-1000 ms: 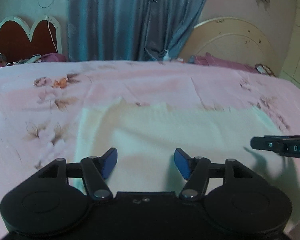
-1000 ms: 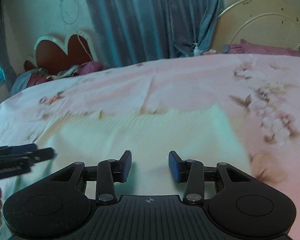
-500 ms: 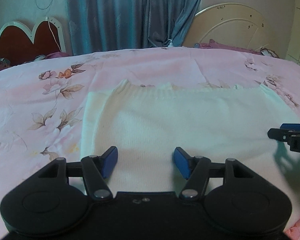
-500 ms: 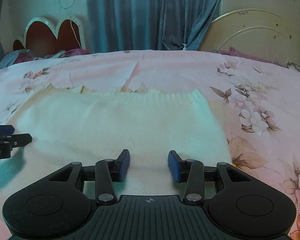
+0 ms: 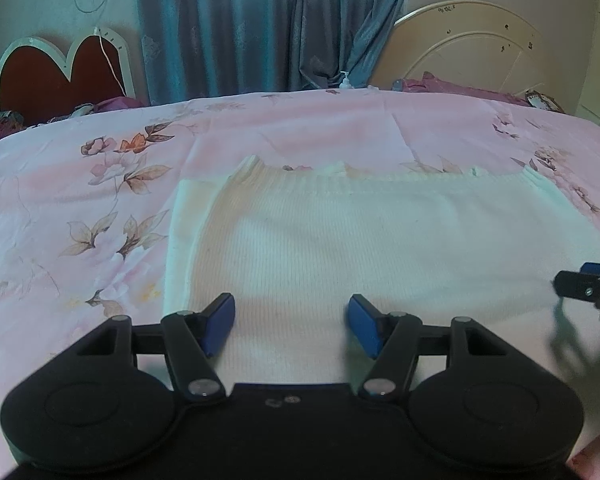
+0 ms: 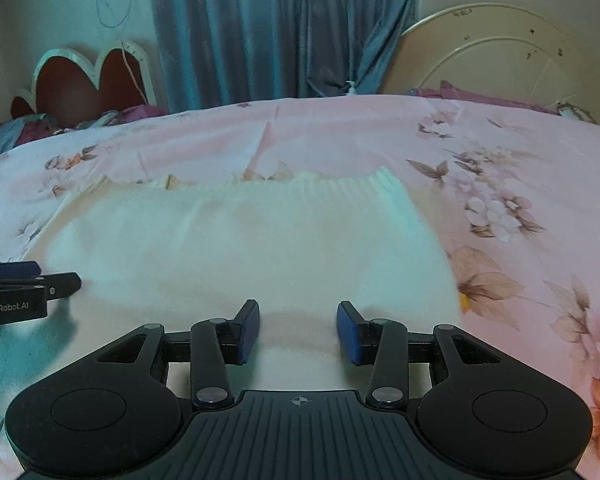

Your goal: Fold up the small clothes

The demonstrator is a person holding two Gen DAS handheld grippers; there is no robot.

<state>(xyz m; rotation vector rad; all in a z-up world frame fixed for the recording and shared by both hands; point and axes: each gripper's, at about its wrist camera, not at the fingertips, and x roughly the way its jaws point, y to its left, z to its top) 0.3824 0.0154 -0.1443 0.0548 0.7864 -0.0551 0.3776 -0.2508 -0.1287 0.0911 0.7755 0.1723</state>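
Observation:
A cream knitted garment (image 5: 360,240) lies flat on the pink flowered bedsheet (image 5: 80,200), its ribbed hem at the far side. It also shows in the right wrist view (image 6: 240,248). My left gripper (image 5: 291,326) is open and empty, above the garment's near left part. My right gripper (image 6: 298,330) is open and empty, above its near right part. The right gripper's tip (image 5: 588,290) shows at the right edge of the left wrist view. The left gripper's tip (image 6: 28,288) shows at the left edge of the right wrist view.
The bed runs far ahead to blue curtains (image 5: 268,24). A red heart-shaped headboard (image 5: 60,76) with heaped clothes stands at the back left. A cream round headboard (image 5: 480,48) and a purple pillow stand at the back right.
Both grippers have drawn back and risen a little, so more of the garment is in view. Both stayed open and empty. The garment lies as before.

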